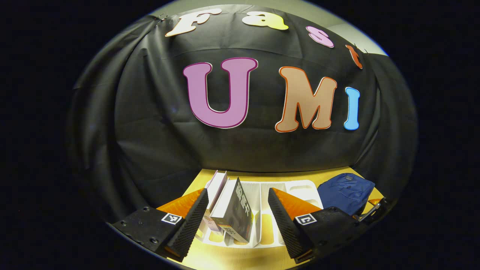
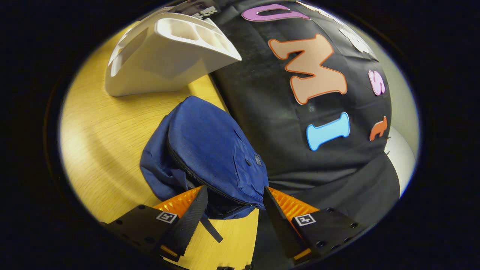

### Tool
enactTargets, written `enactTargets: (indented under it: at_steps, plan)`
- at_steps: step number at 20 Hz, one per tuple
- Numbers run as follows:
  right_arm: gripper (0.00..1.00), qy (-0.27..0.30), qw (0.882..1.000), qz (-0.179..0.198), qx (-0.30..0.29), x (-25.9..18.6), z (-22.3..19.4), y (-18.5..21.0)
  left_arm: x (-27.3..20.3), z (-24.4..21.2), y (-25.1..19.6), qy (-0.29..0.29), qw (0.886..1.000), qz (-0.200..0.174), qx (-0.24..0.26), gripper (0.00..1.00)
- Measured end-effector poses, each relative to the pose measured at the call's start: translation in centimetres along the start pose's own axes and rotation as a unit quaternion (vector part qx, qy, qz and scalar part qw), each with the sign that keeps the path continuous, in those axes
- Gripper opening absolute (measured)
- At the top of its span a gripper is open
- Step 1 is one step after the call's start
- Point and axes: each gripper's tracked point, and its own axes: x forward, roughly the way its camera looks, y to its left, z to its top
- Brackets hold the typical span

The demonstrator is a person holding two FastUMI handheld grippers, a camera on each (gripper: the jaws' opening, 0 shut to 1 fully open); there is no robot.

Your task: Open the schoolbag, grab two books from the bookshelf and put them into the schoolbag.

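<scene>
— Left tongs (image 1: pixel 237 217)? 
— Released, straddling a dark book (image 1: pixel 237 212) in the white bookshelf (image 1: pixel 300 189); its lower edge hidden.
— Right tongs (image 2: pixel 233 212)? 
— Released around the blue schoolbag (image 2: pixel 210 150) on the counter (image 2: pixel 97 142); zipper partly hidden.

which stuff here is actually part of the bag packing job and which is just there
Part of the job:
- blue schoolbag, lying on the table, zip looks shut
- books standing in the white bookshelf
- left gripper, open, facing the books
- right gripper, open, at the schoolbag

Just there:
- wooden table
- black cloth wall
</scene>
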Motion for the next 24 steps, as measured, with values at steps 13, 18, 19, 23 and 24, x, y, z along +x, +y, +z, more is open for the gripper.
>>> enactTargets:
  at_steps: [13,18,19,23,24]
  plan:
    - [0.94,-0.038,0.998,0.028,-0.048,2.4,2.2,1.5,-0.8,-1.8,0.0,0.020,1.000,0.002,-0.004,0.93]
    - [0.86,-0.057,0.996,0.015,-0.064,3.3,3.8,0.9,-0.5,-2.0,-0.5,0.025,1.000,0.001,-0.007,0.93]
    - [0.90,-0.060,0.996,0.015,-0.061,3.5,4.1,0.9,-0.4,-2.0,-0.6,0.025,1.000,0.000,-0.006,0.93]
    - [0.93,-0.072,0.996,0.007,-0.057,4.7,4.9,0.6,0.0,-2.0,-1.2,0.026,1.000,-0.001,-0.008,0.93]
    - [0.93,-0.073,0.996,0.007,-0.052,5.4,5.1,0.5,0.1,-2.0,-1.3,0.028,1.000,-0.001,-0.008,0.93]
